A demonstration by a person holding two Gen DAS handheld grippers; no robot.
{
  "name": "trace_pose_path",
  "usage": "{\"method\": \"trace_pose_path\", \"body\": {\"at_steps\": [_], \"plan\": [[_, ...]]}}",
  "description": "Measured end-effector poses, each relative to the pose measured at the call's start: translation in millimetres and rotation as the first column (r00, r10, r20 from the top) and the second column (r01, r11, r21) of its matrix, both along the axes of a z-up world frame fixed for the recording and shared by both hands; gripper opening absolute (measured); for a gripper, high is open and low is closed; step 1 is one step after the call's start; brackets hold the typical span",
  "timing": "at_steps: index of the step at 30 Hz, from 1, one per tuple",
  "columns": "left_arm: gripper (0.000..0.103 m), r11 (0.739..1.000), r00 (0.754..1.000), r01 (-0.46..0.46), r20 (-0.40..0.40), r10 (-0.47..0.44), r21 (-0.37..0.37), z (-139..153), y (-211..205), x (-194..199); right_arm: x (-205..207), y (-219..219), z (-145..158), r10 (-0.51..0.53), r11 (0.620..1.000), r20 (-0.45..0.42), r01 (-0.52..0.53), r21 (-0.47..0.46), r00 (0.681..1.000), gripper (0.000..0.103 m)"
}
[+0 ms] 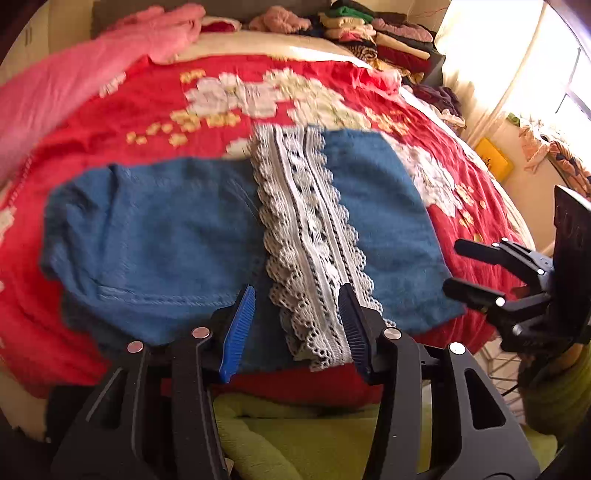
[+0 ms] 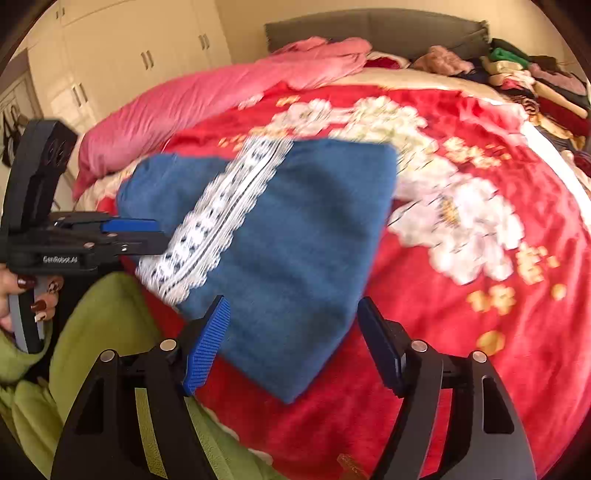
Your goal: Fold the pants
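- Left wrist view: blue pants (image 1: 155, 236) lie folded flat on red floral blanket (image 1: 155, 107), spread left-to-right across mid frame; white lace strip (image 1: 314, 236) runs near-to-far over them, right of centre.
- Left gripper (image 1: 297, 321) sits at near edge of pants; jaws apart w/ gap between the blue pads; lace end lies in that gap, right pad at lace edge, left pad clear of it; pads don't clamp anything, so released.
- Right gripper (image 1: 469, 266) visible at right edge, off the pants' right corner, over the blanket; fingers spread, nothing in them.
- Far side: pink duvet (image 1: 74, 74) far left; clothes stack (image 1: 388, 33) far right; bright window at right; green fabric (image 1: 314, 435) near, under the gripper.
- Right wrist view: pants (image 2: 295, 240) centre-left on blanket (image 2: 480, 332), lace (image 2: 218, 210) diagonal on left part; frame somewhat blurred.
- Right gripper (image 2: 295, 343) hovers over pants' near corner; jaws wide, fabric seen between pads but neither pad presses it; released.
- Left gripper (image 2: 155, 236) enters from left, tips at lace near left edge of pants; side-on, gap not readable here; hand (image 2: 22, 295) w/ painted nails on its handle.
- Bkgd: pink duvet (image 2: 221, 88) far left, wardrobe doors (image 2: 129, 55) behind it, grey headboard (image 2: 369, 29) far, clothes stack (image 2: 535, 81) far right; green fabric (image 2: 110, 332) near left.
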State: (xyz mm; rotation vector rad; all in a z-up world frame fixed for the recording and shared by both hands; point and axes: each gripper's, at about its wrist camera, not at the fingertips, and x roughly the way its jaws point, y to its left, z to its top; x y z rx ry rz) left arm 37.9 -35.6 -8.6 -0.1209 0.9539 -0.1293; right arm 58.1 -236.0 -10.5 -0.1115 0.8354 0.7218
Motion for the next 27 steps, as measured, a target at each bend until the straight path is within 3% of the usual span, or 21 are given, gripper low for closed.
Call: {"method": "trace_pose_path", "body": {"at_steps": [8, 9, 11, 16, 20, 22, 27], "plan": [[0.041, 0.997, 0.994, 0.041, 0.094, -0.047, 0.069, 23, -24, -6, 11, -15, 37, -0.058, 0.998, 0.077, 0.056, 0.026, 0.995, 0.071], [0.044, 0.996, 0.993, 0.054, 0.097, -0.061, 0.076, 23, -28, -5, 13, -15, 42, -0.061, 0.998, 0.086, 0.059, 0.026, 0.994, 0.071], [0.061, 0.993, 0.992, 0.074, 0.099, -0.083, 0.093, 22, -38, -4, 16, -13, 50, -0.063, 0.998, 0.105, 0.061, 0.026, 0.992, 0.071], [0.061, 0.987, 0.99, 0.12, 0.065, -0.128, 0.106, 9, -50, 1, 25, -4, 67, -0.05, 0.999, 0.15, 0.048, 0.02, 0.987, 0.071], [0.051, 0.982, 0.987, 0.154, 0.033, -0.158, 0.109, -3, -55, 5, 38, 8, 77, -0.043, 0.999, 0.171, 0.042, 0.014, 0.984, 0.071], [0.042, 0.979, 0.985, 0.172, 0.006, -0.174, 0.112, -10, -57, 7, 48, 14, 78, -0.042, 0.999, 0.164, 0.04, 0.012, 0.986, 0.071], [0.042, 0.977, 0.984, 0.179, -0.038, -0.176, 0.112, -30, -53, 10, 72, 38, 68, -0.017, 1.0, 0.108, 0.017, -0.001, 0.994, 0.071]]}}
